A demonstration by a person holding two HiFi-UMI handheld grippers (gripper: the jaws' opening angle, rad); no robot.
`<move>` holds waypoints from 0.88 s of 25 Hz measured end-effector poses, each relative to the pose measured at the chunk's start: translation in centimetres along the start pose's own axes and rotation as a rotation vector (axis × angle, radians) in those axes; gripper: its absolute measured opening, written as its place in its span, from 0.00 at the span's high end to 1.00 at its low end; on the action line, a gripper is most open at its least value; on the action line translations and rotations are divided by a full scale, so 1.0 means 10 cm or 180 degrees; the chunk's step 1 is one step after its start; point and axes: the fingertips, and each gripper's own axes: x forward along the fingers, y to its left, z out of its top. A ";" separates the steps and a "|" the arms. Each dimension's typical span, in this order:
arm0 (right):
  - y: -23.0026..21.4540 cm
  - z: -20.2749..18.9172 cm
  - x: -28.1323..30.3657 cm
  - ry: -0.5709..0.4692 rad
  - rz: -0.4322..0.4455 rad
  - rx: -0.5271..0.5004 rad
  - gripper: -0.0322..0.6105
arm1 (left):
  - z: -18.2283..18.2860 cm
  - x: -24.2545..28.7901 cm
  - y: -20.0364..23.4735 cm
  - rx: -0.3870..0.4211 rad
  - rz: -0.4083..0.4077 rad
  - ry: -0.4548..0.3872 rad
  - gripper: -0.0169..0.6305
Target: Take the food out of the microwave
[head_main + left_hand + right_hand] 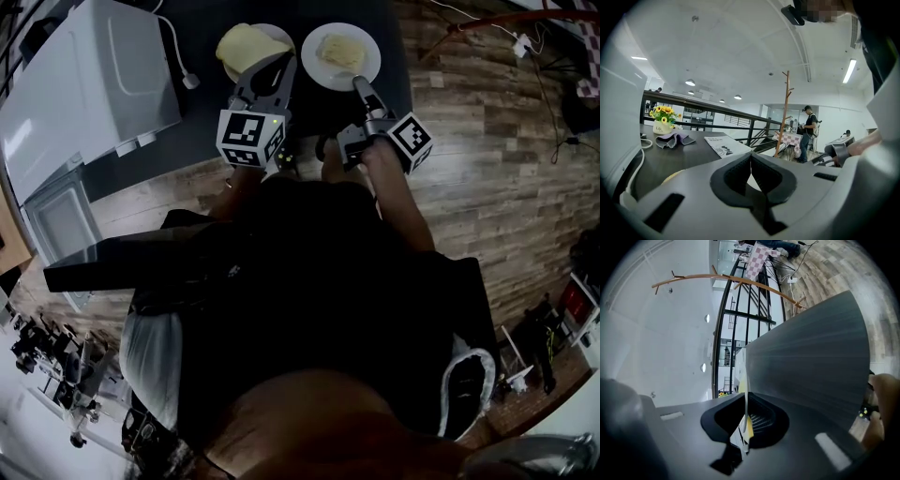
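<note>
We look down on a dark table (pixel 211 122) with a white microwave (pixel 94 84) at its left end. We judge the task nearly done: two white plates of food are out at the table, well apart from the microwave. We cannot see inside the microwave, so we cannot say whether anything remains there. What looks like its door (pixel 61 220) seems to hang open.

The left plate (pixel 281 37) carries a large pale yellow piece of food (pixel 246 45) that covers most of it. The right plate (pixel 315 67) carries a smaller, flatter yellow portion (pixel 339 52).

The right gripper (pixel 746 404) is turned on its side, its jaws closed on the rim of the right plate, which shows as a thin white edge between them. We cannot tell whether that plate rests on the table or sits just above it. The left gripper (pixel 750 158) is closed with nothing between its jaws and hovers at the left plate.

What we judge is left: letting go of the right plate, and perhaps shutting the door.

Further along the table a small white pot (pixel 660 127) holds yellow flowers (pixel 663 111), with a grey cloth (pixel 672 139) and a booklet (pixel 724 145) lying near it
</note>
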 end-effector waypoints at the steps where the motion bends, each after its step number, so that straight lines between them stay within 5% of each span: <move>1: -0.01 0.01 0.02 -0.0006 -0.0020 -0.0002 0.93 | -0.01 0.02 0.01 -0.0007 0.0004 0.0008 0.96; 22: -0.14 0.02 0.20 0.0007 -0.0311 -0.0091 0.92 | -0.05 0.14 0.11 -0.0067 -0.0013 0.0063 0.96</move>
